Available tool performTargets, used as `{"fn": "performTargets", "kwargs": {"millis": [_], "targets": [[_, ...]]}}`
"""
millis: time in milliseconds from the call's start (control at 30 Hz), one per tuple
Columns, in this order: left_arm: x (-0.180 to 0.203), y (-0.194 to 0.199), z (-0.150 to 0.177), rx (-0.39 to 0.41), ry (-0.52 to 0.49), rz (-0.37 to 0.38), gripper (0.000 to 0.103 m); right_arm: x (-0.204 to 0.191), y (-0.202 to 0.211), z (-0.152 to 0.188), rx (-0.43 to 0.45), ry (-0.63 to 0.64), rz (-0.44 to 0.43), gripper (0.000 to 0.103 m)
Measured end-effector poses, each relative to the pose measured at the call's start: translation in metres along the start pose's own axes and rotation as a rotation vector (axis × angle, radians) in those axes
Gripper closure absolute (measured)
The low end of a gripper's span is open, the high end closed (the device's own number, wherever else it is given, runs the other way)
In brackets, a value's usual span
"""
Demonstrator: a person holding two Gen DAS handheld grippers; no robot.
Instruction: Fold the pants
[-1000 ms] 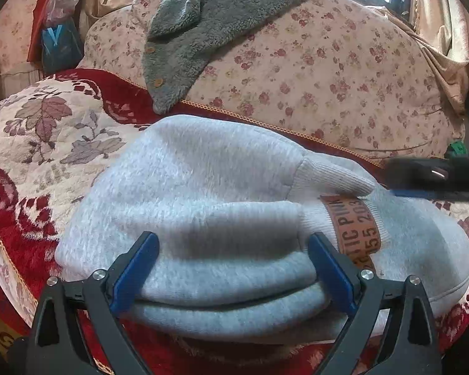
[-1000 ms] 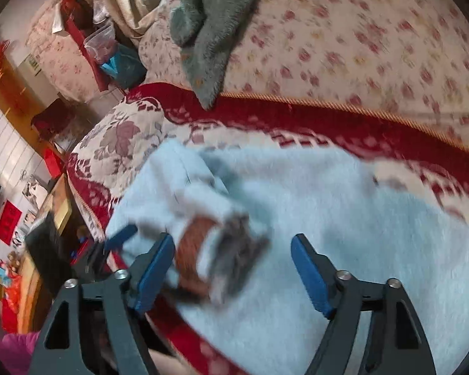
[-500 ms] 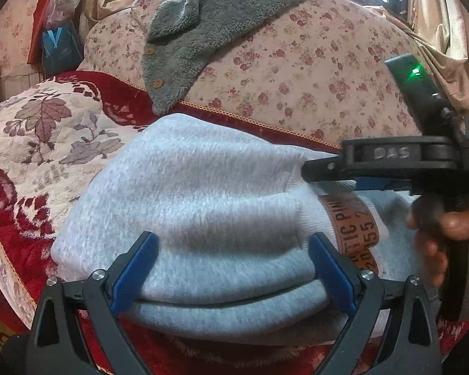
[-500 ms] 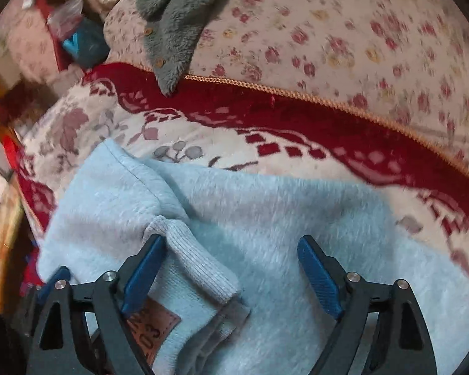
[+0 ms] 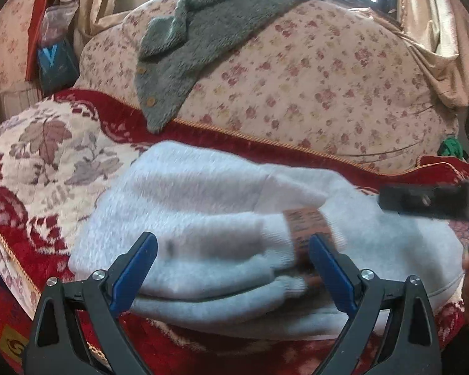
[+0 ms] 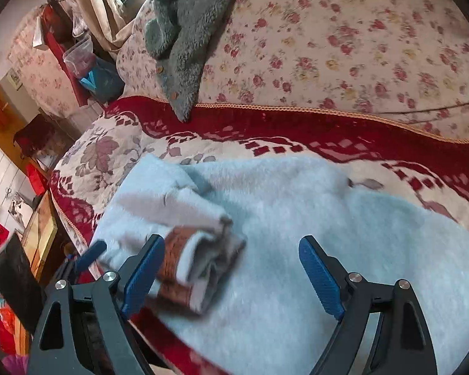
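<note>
The light grey fleece pants (image 5: 203, 218) lie folded in layers on the red and cream patterned cover, and show pale blue in the right wrist view (image 6: 297, 218). A ribbed cuff with a brown label (image 5: 309, 222) lies on top, also seen in the right wrist view (image 6: 175, 259). My left gripper (image 5: 231, 268) is open, its fingers at either side of the folded near edge. My right gripper (image 6: 231, 268) is open just above the pants, its left finger beside the cuff. Its black body (image 5: 428, 200) shows at the right of the left wrist view.
A floral-covered sofa back (image 5: 312, 87) rises behind the pants with a grey fuzzy garment (image 5: 203, 40) draped over it. The seat's left edge (image 6: 75, 218) drops to a cluttered floor with a bag and a plastic box (image 6: 81, 56).
The right gripper has drawn back to the right, off the cuff area. The cuff with the label has shifted and looks blurred. The left gripper stays open at the near edge.
</note>
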State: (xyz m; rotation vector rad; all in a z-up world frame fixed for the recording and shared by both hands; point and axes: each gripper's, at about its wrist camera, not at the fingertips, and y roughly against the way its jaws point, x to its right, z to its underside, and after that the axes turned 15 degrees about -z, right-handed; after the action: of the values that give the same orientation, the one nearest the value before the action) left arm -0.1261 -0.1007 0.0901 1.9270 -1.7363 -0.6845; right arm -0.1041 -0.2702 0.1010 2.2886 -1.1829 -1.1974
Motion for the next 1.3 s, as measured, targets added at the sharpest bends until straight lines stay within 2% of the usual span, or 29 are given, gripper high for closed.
{"fn": "performTargets", "kwargs": {"millis": [100,300,500,667,800,1000,1167,1300], "targets": [[0.009,0.006,-0.005,0.010,-0.008,0.016,0.006,0.001,0.025,0.016,0.021,-0.029,-0.031,0.012],[0.035,0.011,-0.010,0.002,-0.035,0.074,0.006,0.004,0.064,0.050,0.021,-0.015,-0.017,0.010],[0.063,0.012,-0.010,-0.017,-0.076,0.122,0.006,0.027,0.097,0.100,0.017,-0.079,-0.014,0.007],[0.084,0.008,-0.016,-0.048,-0.095,0.172,0.006,0.052,0.123,0.140,0.046,-0.171,-0.014,0.006],[0.104,0.010,-0.023,-0.035,-0.127,0.200,0.006,0.085,0.137,0.168,0.091,-0.314,-0.051,0.005],[0.135,0.006,-0.026,-0.059,-0.199,0.280,0.005,0.117,0.144,0.174,0.184,-0.420,-0.087,0.003],[0.156,-0.005,-0.030,-0.108,-0.223,0.330,0.005,0.133,0.141,0.161,0.236,-0.432,-0.068,0.003],[0.167,-0.009,-0.031,-0.111,-0.245,0.341,0.005,0.144,0.138,0.154,0.258,-0.453,-0.067,0.003]]}}
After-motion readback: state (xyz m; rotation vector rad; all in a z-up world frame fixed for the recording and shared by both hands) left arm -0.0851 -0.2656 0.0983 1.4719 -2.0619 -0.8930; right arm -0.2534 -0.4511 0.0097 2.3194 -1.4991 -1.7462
